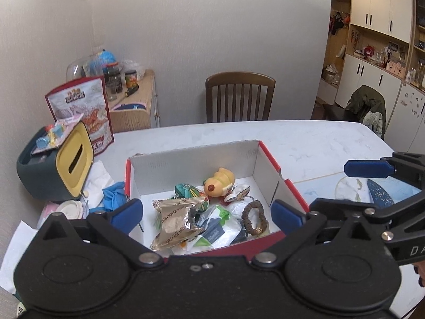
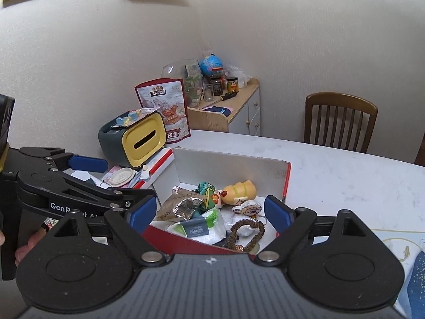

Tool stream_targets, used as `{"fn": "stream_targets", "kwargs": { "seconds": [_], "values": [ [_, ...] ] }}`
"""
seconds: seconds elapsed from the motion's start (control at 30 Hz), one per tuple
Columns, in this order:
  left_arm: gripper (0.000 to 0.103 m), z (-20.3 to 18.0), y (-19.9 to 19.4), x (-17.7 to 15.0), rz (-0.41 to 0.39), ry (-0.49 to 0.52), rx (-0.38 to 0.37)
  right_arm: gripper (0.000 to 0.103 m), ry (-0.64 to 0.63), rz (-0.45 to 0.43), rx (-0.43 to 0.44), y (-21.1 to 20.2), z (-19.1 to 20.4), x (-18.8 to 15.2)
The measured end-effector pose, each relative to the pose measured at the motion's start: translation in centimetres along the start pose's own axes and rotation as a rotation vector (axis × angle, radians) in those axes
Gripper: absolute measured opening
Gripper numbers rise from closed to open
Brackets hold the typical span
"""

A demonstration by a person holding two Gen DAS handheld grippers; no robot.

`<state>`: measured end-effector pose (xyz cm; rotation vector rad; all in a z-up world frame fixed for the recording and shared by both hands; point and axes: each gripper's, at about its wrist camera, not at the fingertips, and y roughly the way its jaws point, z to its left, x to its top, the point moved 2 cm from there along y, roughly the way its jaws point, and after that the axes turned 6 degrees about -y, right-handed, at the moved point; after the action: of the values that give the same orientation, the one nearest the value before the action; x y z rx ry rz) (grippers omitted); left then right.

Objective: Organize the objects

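Observation:
A red cardboard box (image 1: 268, 156) (image 2: 288, 180) with white inside walls stands on the pale table. In it lie a yellow toy (image 1: 220, 179) (image 2: 240, 190), a crumpled foil snack wrapper (image 1: 176, 220) (image 2: 183, 206), a green wrapped sweet (image 1: 187, 190), a white packet (image 2: 202, 227) and a brown bead bracelet (image 1: 255, 216) (image 2: 247, 235). My left gripper (image 1: 208, 216) hangs open over the box's near side, nothing between its blue pads. My right gripper (image 2: 209, 212) is open too, above the box's near corner, empty. Each gripper shows at the edge of the other's view.
A dark tissue holder with a yellow face (image 1: 53, 164) (image 2: 132, 138), a red-edged snack bag (image 1: 82, 109) (image 2: 164, 106), blue gloves (image 1: 113, 195) and a white lid (image 2: 122, 176) crowd the table's left. A wooden chair (image 1: 239, 95) (image 2: 340, 121) and a cluttered side cabinet (image 2: 233, 101) stand behind.

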<state>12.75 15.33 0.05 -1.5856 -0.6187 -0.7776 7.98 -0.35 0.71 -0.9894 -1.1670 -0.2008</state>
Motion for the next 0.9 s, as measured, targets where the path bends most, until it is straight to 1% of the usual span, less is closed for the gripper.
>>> {"fn": "stream_targets", "kwargs": {
  "seconds": [0.07,0.3,0.4,0.7,0.9],
  "values": [
    [0.103,-0.3,-0.4,-0.1,-0.013,0.010,0.004,0.091,0.009,-0.007,-0.006,-0.5,0.0,-0.2],
    [0.103,-0.6,-1.1,-0.4,-0.014,0.000,0.012,0.097,0.054,-0.065,-0.039,-2.4,-0.1,-0.5],
    [0.103,-0.7,-1.3,-0.7,-0.012,-0.004,0.020,0.101,0.068,-0.083,-0.045,-3.0,0.0,-0.8],
    [0.103,-0.4,-1.5,-0.9,-0.008,-0.031,0.033,0.102,0.106,-0.081,-0.057,-4.0,0.8,-1.8],
    [0.103,-0.5,-1.6,-0.8,-0.017,-0.031,0.043,0.102,0.120,-0.077,-0.090,-4.1,0.9,-2.2]
  ]
}}
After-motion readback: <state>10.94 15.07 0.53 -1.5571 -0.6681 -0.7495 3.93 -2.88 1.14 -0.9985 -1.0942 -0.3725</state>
